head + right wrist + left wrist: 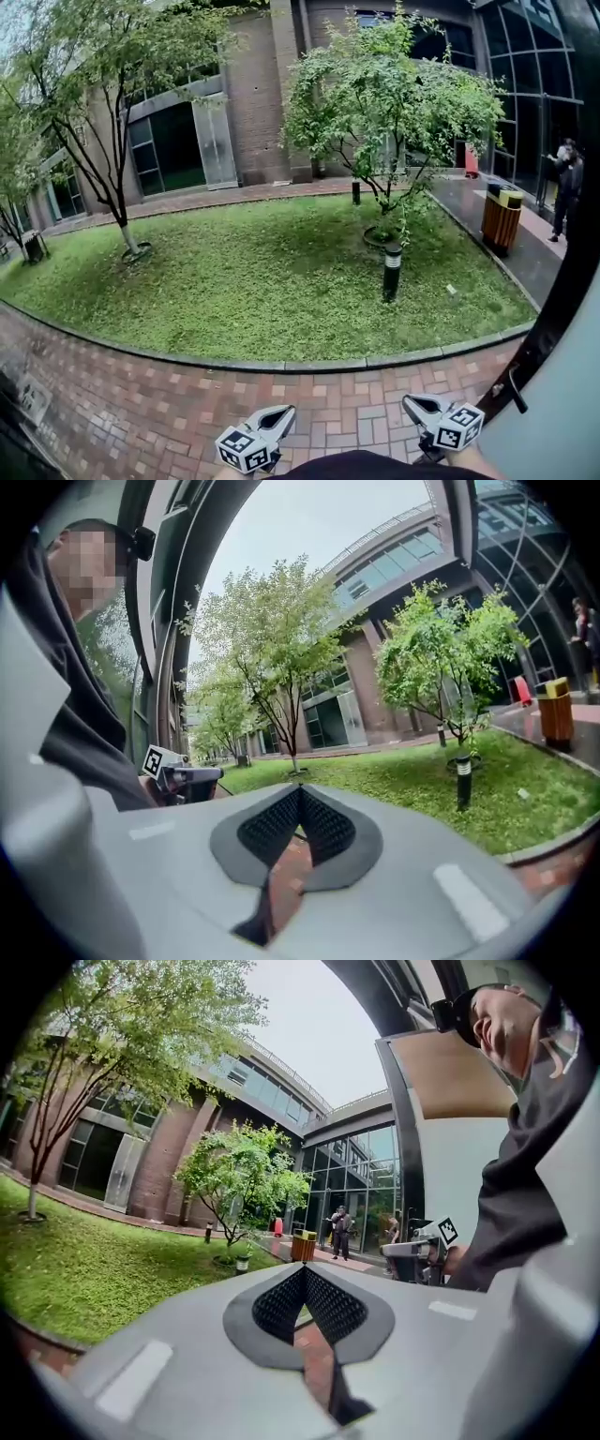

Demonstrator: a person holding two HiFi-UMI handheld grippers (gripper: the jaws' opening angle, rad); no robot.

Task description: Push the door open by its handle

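Both pairs ride low, close to the person's body, and touch nothing. The left tongs (pixel 302 1271) have their ribbed pads pressed tip to tip with nothing between them. The right tongs (pixel 298 793) are likewise pinched together and empty. The door (pixel 562 412) stands just right of the right tongs, its dark edge slanting up that side. A small dark bar near the edge seems to be the handle (pixel 515 393), and nothing touches it.

Closed tips make a narrow contact, so a push on so slim a bar could skid off and strike the panel. A door swinging back could knock the right tongs.

Only the head view shows the handle. Only the left gripper view shows the door's pale panel rising tall beside the person. The right gripper view looks away from it, over the lawn (pixel 422 780)
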